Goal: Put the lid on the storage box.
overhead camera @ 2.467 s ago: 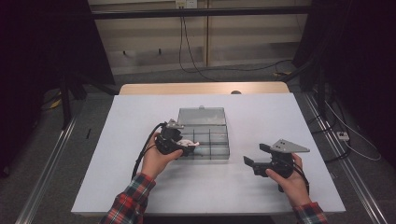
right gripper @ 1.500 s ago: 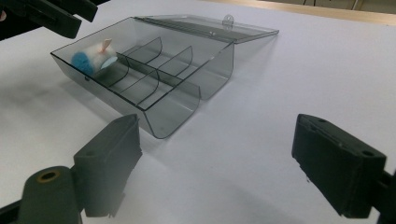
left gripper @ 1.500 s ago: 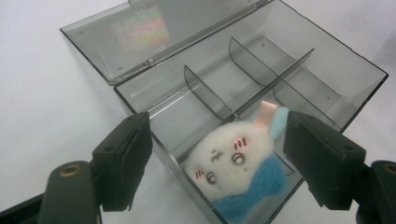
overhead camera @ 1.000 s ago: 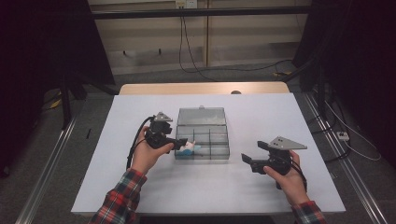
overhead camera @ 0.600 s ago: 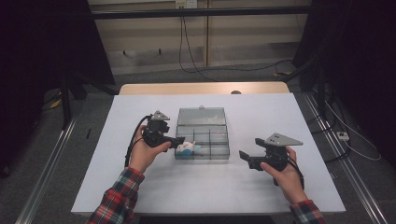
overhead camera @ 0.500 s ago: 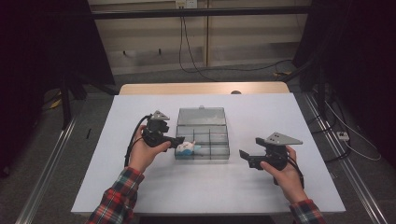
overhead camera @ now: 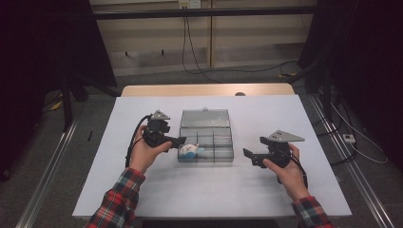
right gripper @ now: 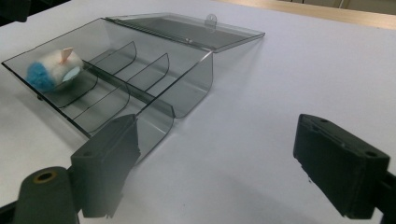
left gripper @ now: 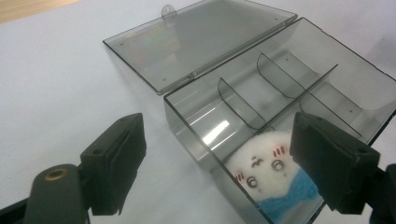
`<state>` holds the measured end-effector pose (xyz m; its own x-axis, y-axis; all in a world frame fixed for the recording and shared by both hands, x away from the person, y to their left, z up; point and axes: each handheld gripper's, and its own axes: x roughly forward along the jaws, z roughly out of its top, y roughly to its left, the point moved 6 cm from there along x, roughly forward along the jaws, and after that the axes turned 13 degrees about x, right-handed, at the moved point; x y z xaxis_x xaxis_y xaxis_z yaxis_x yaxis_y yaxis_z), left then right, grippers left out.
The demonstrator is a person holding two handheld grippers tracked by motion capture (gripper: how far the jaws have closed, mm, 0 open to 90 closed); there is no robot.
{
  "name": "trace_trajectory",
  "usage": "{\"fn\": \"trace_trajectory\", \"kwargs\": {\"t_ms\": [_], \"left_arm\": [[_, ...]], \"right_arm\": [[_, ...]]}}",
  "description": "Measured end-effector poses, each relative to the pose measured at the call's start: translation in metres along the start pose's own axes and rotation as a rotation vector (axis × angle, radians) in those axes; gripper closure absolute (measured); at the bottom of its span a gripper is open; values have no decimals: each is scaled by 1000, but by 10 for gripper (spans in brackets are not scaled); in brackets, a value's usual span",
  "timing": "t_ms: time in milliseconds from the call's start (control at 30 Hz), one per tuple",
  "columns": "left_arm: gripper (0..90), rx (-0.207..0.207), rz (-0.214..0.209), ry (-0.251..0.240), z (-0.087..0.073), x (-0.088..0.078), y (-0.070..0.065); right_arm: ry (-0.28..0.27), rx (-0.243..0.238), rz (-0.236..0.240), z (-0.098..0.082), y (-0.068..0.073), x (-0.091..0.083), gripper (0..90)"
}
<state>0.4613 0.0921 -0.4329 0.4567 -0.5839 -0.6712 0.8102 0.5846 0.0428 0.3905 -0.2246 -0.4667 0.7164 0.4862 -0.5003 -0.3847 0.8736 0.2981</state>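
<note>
Plush toy (left gripper: 271, 179) lies in box (left gripper: 299, 88) corner compartment, between left tongs (left gripper: 224, 168) (jaws apart) | right tongs (right gripper: 217, 163) apart, empty, beside box.

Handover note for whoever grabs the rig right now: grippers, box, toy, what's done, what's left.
Left gripper: open, empty, at the box's left end, jaws either side of its near-left corner.
Right gripper: open, empty, right of the box, apart from it.
Box: on the table, lid flat open behind it.
Toy: in the near-left compartment, released.
Done: toy in the box.
Left, probably: back the left gripper off and shut the lid.
</note>
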Motion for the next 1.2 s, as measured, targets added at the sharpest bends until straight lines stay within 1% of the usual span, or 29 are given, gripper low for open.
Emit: {"fn": "trace_trajectory", "kwargs": {"t_ms": [133,200,267,300,400,433,500,633,667,767,800,833,900,1000,1100,1167,1200], "left_arm": [[181,4,2,3,0,1,2],[181,-8,0,0,-1,1,3],[181,-4,8,-2,-1,1,6],[181,-10,12,-4,-1,1,7],[181,-20,15,-4,-2,2,11],[181,-14,15,1,-2,2,13],[181,-30,15,-4,-3,4,15],[182,-34,22,4,-5,7,21],[182,-37,18,6,-5,8,22],[185,-48,29,-1,-6,9,27],[192,-45,32,-2,-6,9,29],[201,-51,37,-2,-6,9,30],[227,-55,44,1,-7,10,34],[278,-70,55,-5,-8,11,39],[328,-73,72,3,-9,14,43],[382,-77,83,4,-9,16,45],[402,-74,85,13,-10,17,47]], "right_arm": [[3,-2,-2,2,0,4,137],[8,0,-7,2,-1,6,137],[11,-1,-11,3,-1,9,137],[13,-2,-13,3,-2,10,137],[16,-5,-23,5,-3,13,137],[19,-4,-28,6,-3,14,137],[23,-8,-36,8,-4,17,137],[29,-13,-55,12,-6,23,137],[31,-11,-57,13,-6,25,137],[32,3,-61,17,-8,30,151],[36,3,-65,18,-9,32,158],[39,1,-74,19,-10,34,173],[51,5,-85,20,-12,38,234],[54,13,-98,24,-14,43,286],[59,26,-108,26,-18,48,377],[63,42,-108,26,-21,52,453],[73,45,-109,26,-22,54,488]]}}
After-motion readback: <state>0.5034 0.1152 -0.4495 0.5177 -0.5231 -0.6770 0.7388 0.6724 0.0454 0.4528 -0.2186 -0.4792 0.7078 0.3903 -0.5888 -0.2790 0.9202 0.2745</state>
